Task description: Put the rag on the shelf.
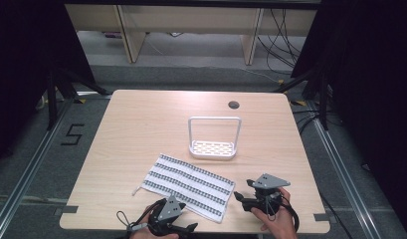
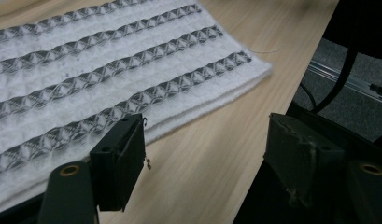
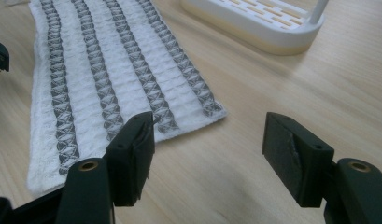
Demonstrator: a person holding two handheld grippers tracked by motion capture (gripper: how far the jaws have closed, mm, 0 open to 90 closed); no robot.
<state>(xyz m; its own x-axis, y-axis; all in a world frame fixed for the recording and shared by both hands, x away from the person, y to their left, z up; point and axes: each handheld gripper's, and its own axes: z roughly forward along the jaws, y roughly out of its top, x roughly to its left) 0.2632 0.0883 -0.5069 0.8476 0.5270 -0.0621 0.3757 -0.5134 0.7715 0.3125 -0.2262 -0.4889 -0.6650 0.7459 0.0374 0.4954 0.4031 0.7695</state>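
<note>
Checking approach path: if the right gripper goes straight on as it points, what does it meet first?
Probably the near corner of the white waffle-weave cloth with grey stripes; the right gripper stands open over bare wooden table. Depth unclear.

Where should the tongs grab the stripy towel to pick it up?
Probably at the two near corners of the stripy towel. It lies flat on the table, so only its edges give the tongs something to pinch. The left tongs could slide in low at the near edge; the right tongs could take the corner just ahead of them. Both are open with nothing between them.
</note>
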